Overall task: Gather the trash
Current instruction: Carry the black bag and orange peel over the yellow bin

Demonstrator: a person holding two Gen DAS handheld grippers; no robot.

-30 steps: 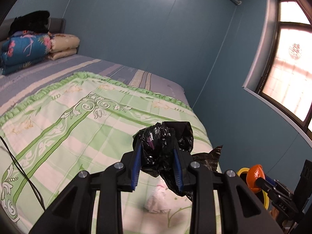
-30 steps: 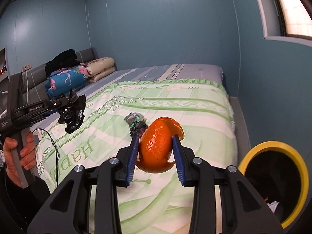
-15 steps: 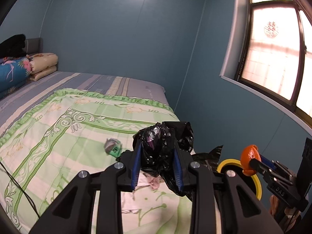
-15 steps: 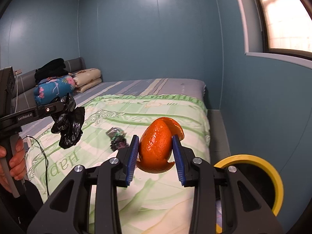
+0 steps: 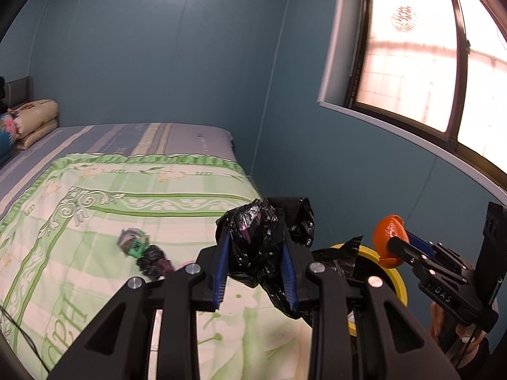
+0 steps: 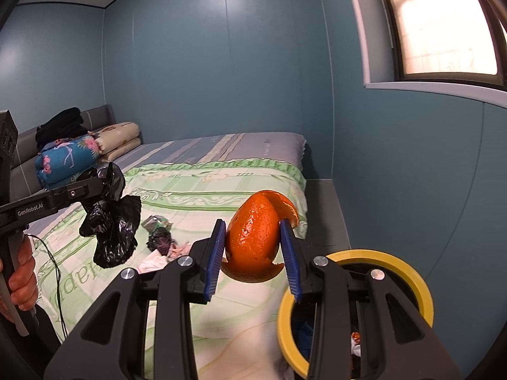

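My left gripper (image 5: 255, 264) is shut on a crumpled black plastic bag (image 5: 259, 237), held over the right edge of the bed; the bag (image 6: 112, 221) hangs from it in the right wrist view too. An orange peel (image 6: 253, 240) is clamped in my right gripper (image 6: 253, 253), just left of and above the yellow-rimmed trash bin (image 6: 408, 275). In the left wrist view the peel (image 5: 385, 234) hovers over the bin's rim (image 5: 397, 281). More trash lies on the bed: a crumpled green wrapper (image 5: 133, 243), a dark wrapper (image 5: 155, 261) and white tissue (image 6: 152, 259).
The bed's green patterned quilt (image 5: 111, 221) fills the left side. Folded bedding and pillows (image 6: 79, 152) sit at the headboard. A black cable (image 6: 54, 272) trails over the quilt's near edge. Blue walls and a window (image 5: 427, 63) close in on the right. A hand (image 6: 22, 275) holds the left gripper's handle.
Both grippers swung right toward the bin while keeping their loads. The bin has come nearer in both views, and the wrappers on the quilt now show in the left wrist view.
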